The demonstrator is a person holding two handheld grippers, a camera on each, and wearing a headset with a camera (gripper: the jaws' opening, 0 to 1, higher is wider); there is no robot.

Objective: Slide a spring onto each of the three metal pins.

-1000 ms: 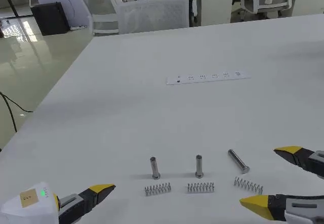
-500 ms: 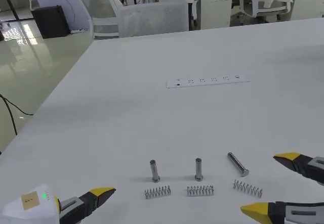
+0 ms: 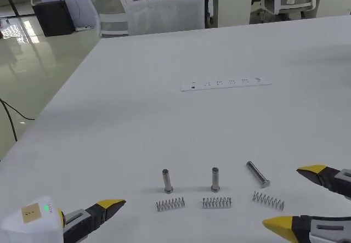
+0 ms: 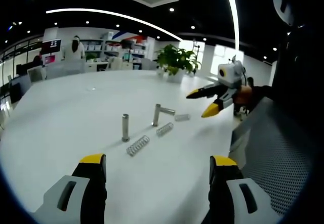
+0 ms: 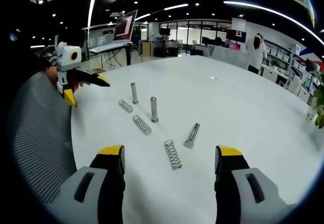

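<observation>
- Standing upright on the tabletop (image 3: 164,117): left pin (image 3: 166,181) and middle pin (image 3: 215,180); right pin (image 3: 257,174) lies on its side.
- Left spring (image 3: 170,204), middle spring (image 3: 217,202) and right spring (image 3: 268,200) lie flat, each just before its pin, apart from it.
- Left gripper (image 4: 158,159): jaws apart, empty, left of the row.
- Right gripper (image 3: 289,196): jaws apart, empty, near right spring.

The left pin (image 3: 167,181) and middle pin (image 3: 215,180) stand upright on their heads; the right pin (image 3: 257,174) lies on its side. The left spring (image 3: 170,204), middle spring (image 3: 217,202) and right spring (image 3: 268,200) lie flat, one beside each
</observation>
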